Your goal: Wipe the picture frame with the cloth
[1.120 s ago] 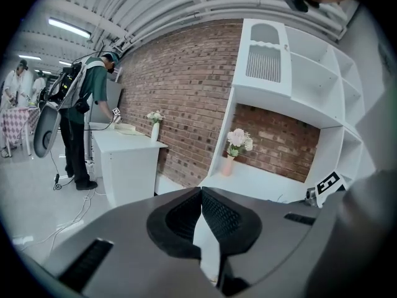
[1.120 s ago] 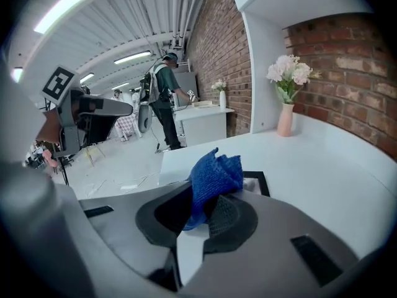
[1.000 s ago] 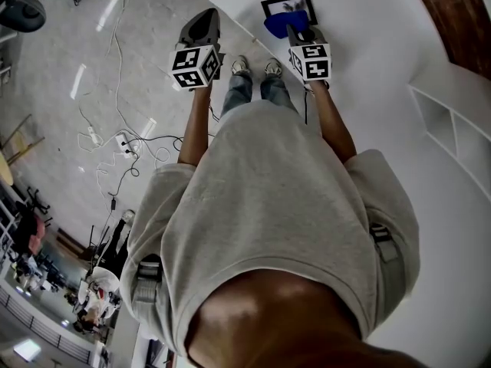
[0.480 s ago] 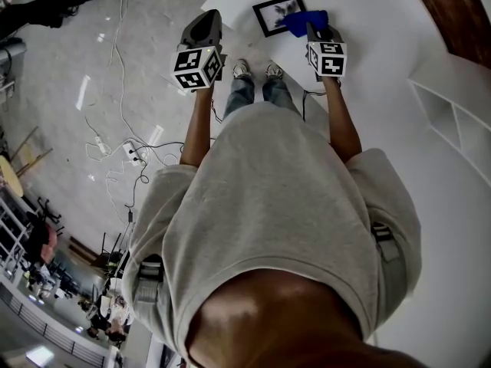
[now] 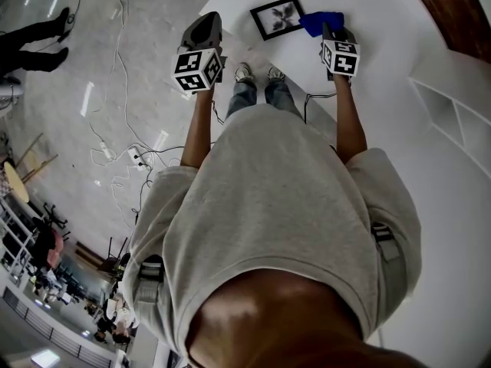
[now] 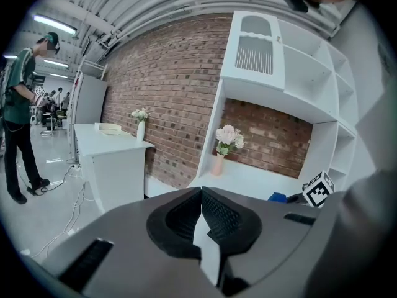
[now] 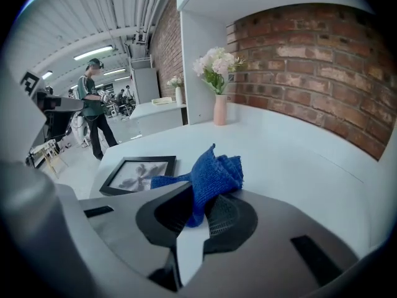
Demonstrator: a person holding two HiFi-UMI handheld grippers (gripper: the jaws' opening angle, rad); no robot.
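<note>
The right claw [image 7: 192, 213] pinched a crumpled blue woven cloth [image 7: 214, 172] just beside the right edge of a black-rimmed picture frame [image 7: 138, 174] lying flat on the white counter [image 7: 298, 160], upper centre. The left claw [image 6: 200, 213], pressed together and empty, hung clear. The cloth sat off the glass, so wiping likely remained.

Pink vase [image 7: 220, 109] with flowers [image 7: 216, 61] far on white counter [image 7: 291, 160]; brick wall [image 7: 322, 67] behind; cables [image 5: 123, 140] on floor [image 5: 54, 129] left.
</note>
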